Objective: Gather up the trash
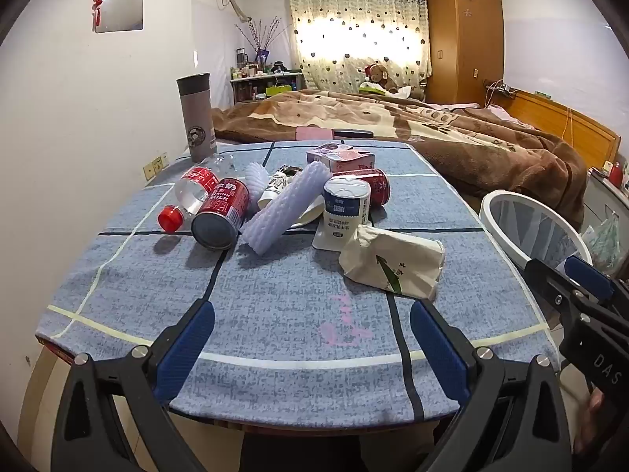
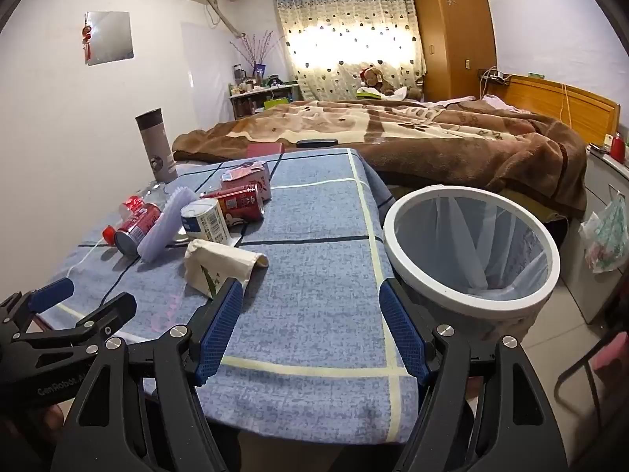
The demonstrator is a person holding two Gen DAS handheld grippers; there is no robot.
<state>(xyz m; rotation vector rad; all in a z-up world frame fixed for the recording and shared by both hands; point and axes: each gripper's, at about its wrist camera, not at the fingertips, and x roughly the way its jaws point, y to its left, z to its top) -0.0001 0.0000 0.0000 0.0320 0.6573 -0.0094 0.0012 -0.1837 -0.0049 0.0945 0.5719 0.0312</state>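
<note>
Left wrist view: both grippers' fingers [image 1: 188,338] spread wide, empty; foam sleeve [image 1: 285,206] hides a cup.

Toppled cans [image 1: 221,212], wrappers [image 1: 392,262] beside bin [image 2: 471,251]

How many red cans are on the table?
2. One red can lies at the left of the pile, beside the clear bottle. The other red can lies behind the white can. More may hide underneath.
</note>
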